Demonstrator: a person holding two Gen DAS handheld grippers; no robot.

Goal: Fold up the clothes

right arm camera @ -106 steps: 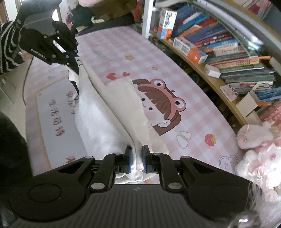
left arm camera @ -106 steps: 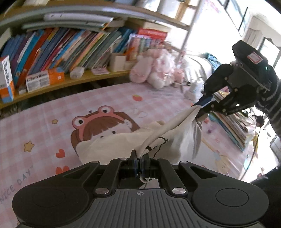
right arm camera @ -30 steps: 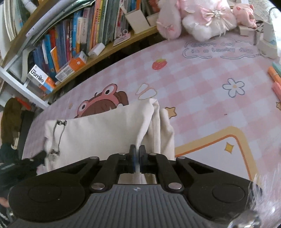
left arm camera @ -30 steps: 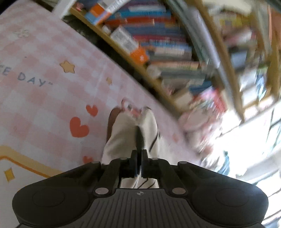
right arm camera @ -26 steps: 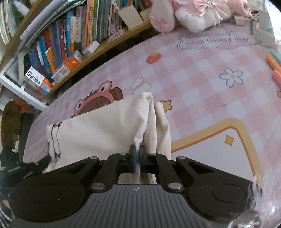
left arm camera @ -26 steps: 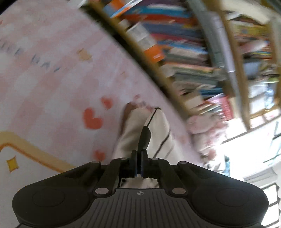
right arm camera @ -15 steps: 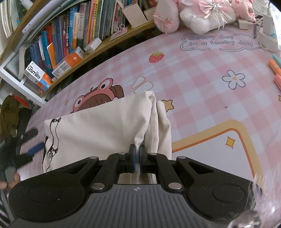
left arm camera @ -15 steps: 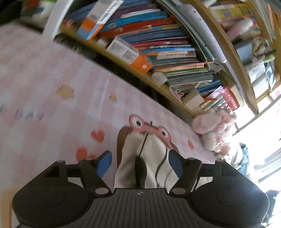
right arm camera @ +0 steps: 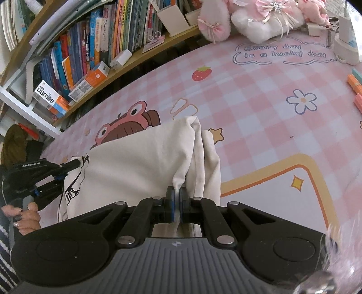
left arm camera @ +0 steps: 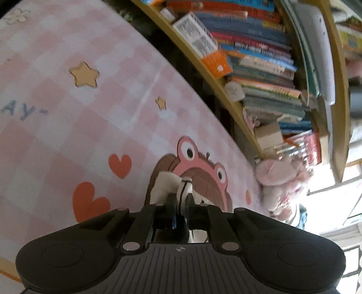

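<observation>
A cream garment (right arm camera: pixel 135 167) with a black line drawing lies folded on the pink checked mat (right arm camera: pixel 260 108), partly covering a cartoon frog-hat girl. My right gripper (right arm camera: pixel 176 196) is shut on a bunched fold at the garment's near right side. My left gripper (right arm camera: pixel 72 168) reaches in from the left and meets the printed edge. In the left wrist view my left gripper (left arm camera: pixel 180 200) has its fingers closed on a small tuft of the cream garment (left arm camera: pixel 167 181) with a black line running through it.
A curved wooden bookshelf (right arm camera: pixel 90 56) packed with books runs along the far side of the mat. Pink plush toys (right arm camera: pixel 260 20) and a white charger (right arm camera: pixel 346 40) sit at the back right. Orange markers (right arm camera: pixel 356 86) lie at the right edge. A person's hand (right arm camera: pixel 27 214) holds the left gripper's handle.
Half a second ago my left gripper stood wide open over the garment's edge. It has now closed on that edge. My right gripper keeps its hold and has barely moved.
</observation>
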